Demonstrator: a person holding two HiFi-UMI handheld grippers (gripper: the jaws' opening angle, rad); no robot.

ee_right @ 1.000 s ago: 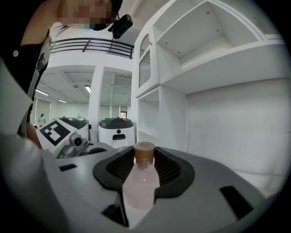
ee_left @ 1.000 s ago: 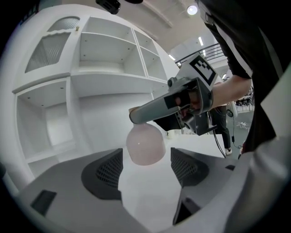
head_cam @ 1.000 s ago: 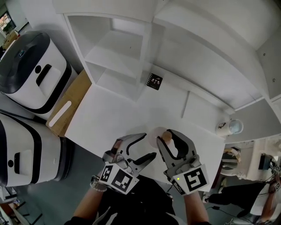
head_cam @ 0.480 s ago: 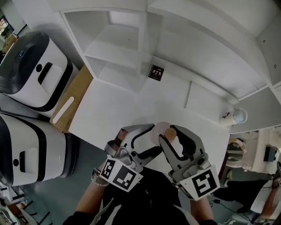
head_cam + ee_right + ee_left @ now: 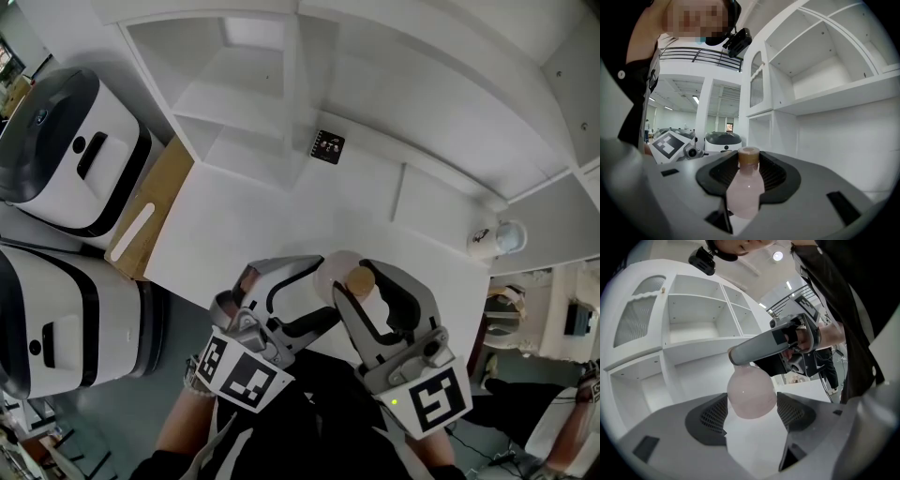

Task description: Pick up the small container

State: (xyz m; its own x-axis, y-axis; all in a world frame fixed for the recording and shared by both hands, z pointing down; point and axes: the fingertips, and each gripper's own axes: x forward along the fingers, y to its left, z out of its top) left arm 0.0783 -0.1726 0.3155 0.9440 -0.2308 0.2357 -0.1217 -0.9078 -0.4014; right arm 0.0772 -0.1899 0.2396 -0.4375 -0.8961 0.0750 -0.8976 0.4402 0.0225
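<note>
The small container is a pale pink bottle (image 5: 335,271) with a tan cap (image 5: 362,279), held in the air over the near edge of the white table (image 5: 281,225). My right gripper (image 5: 356,281) is shut on the bottle (image 5: 744,192), whose cap points away along the jaws. In the left gripper view the bottle's round base (image 5: 751,397) hangs between the left pads with a gap on each side. My left gripper (image 5: 323,291) stands open around that base, close against the right gripper.
A white shelf unit (image 5: 253,103) rises behind the table. A black marker tag (image 5: 329,147) lies near its foot, and a white cup (image 5: 481,244) stands at the right end. Two white-and-black machines (image 5: 66,141) and a wooden board (image 5: 150,216) stand to the left.
Both grippers have drawn slightly closer together. The left gripper's jaws now reach around the bottle's base. The right gripper's hold on the bottle is unchanged.
</note>
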